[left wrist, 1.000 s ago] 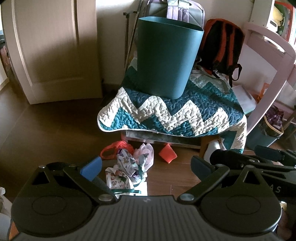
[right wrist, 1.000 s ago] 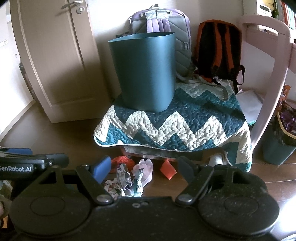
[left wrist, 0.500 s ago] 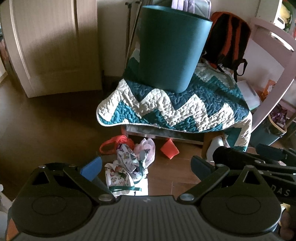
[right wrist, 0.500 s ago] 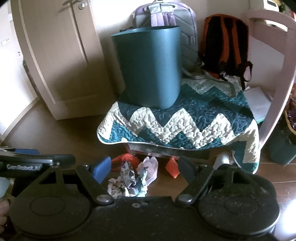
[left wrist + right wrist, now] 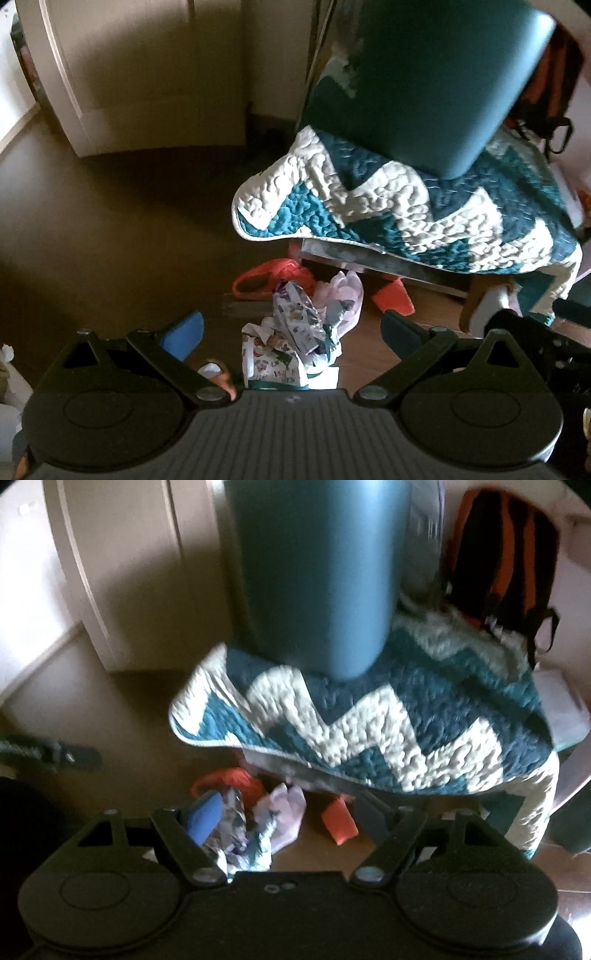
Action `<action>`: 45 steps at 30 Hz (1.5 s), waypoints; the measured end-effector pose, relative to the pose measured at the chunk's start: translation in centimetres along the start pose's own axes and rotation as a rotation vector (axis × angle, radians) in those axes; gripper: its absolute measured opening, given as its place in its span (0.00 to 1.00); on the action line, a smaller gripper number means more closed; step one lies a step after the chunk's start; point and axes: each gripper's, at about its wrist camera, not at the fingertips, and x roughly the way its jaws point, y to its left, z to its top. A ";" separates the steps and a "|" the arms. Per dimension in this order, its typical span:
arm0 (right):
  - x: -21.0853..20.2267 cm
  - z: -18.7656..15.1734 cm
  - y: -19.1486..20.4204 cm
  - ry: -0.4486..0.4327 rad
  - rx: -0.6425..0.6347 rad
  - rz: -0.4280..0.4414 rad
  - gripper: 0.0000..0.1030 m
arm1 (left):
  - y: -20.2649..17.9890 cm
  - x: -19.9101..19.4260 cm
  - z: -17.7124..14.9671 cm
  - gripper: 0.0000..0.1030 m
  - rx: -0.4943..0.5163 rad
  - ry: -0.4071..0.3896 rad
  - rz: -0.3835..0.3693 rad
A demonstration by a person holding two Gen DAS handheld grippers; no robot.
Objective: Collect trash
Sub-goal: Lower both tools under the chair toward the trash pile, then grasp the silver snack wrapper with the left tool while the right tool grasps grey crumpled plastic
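A pile of crumpled patterned wrapping paper (image 5: 291, 343) lies on the wooden floor, with a pale pink bag (image 5: 345, 295), a red plastic bag (image 5: 273, 277) and an orange scrap (image 5: 393, 297) beside it. A teal waste bin (image 5: 439, 81) stands on a quilt-covered seat above. My left gripper (image 5: 291, 328) is open, its jaws straddling the paper from just above. My right gripper (image 5: 288, 812) is open and empty over the same pile (image 5: 243, 834), the orange scrap (image 5: 340, 821) between its fingers. The bin (image 5: 317, 572) looms close.
The teal-and-white zigzag quilt (image 5: 406, 206) overhangs the trash. A cream door (image 5: 122, 66) stands at the left, an orange-and-black backpack (image 5: 506, 561) behind the quilt. The right gripper's body (image 5: 535, 332) sits at the right edge; the left one (image 5: 44, 753) shows at the left.
Both grippers have moved forward and down toward the trash pile; the bin and quilt loom larger. Both jaws stay open.
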 end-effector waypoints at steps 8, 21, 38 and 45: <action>9.5 1.6 -3.1 0.128 0.040 0.050 0.77 | -0.4 9.7 3.9 1.00 -0.016 0.166 -0.029; 26.2 -1.1 -1.8 0.348 0.007 0.109 0.75 | -1.9 26.5 5.1 1.00 0.053 0.364 0.011; 38.9 -5.9 0.1 0.454 0.084 0.220 0.74 | 0.1 41.1 2.8 0.99 -0.074 0.543 0.017; 41.0 -7.3 0.0 0.485 0.144 0.200 0.73 | 0.8 44.3 1.7 0.99 -0.106 0.629 -0.009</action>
